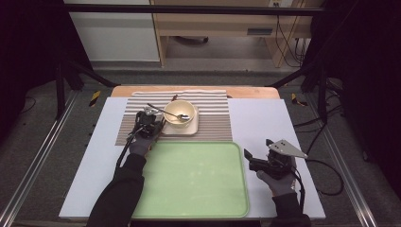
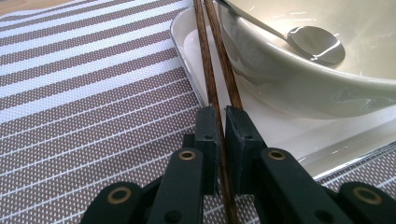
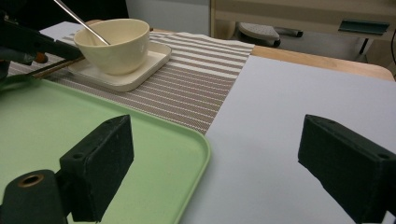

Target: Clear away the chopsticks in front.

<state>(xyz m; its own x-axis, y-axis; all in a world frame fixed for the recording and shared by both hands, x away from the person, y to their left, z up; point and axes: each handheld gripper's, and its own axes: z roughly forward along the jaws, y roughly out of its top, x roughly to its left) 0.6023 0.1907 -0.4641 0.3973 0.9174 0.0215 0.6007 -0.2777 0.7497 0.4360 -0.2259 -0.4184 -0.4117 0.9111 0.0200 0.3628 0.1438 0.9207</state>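
My left gripper [image 2: 220, 112] is shut on a pair of brown wooden chopsticks [image 2: 212, 70] that lie along the left edge of a square cream plate [image 2: 180, 32]. A cream bowl [image 2: 303, 88] stands on that plate with a metal spoon [image 2: 315, 44] resting in it. From above, the left gripper [image 1: 150, 124] sits just left of the bowl [image 1: 179, 113] on the striped placemat [image 1: 213, 118]. My right gripper [image 1: 257, 149] hovers over the white sheet by the green tray's right edge; its jaws [image 3: 215, 154] stand wide open with nothing between them.
A large green tray [image 1: 198, 184] lies at the front centre on a white sheet [image 1: 265, 123] covering the table. The striped placemat reaches back to the table's wooden far edge [image 1: 250, 91]. Black frame posts stand at both sides.
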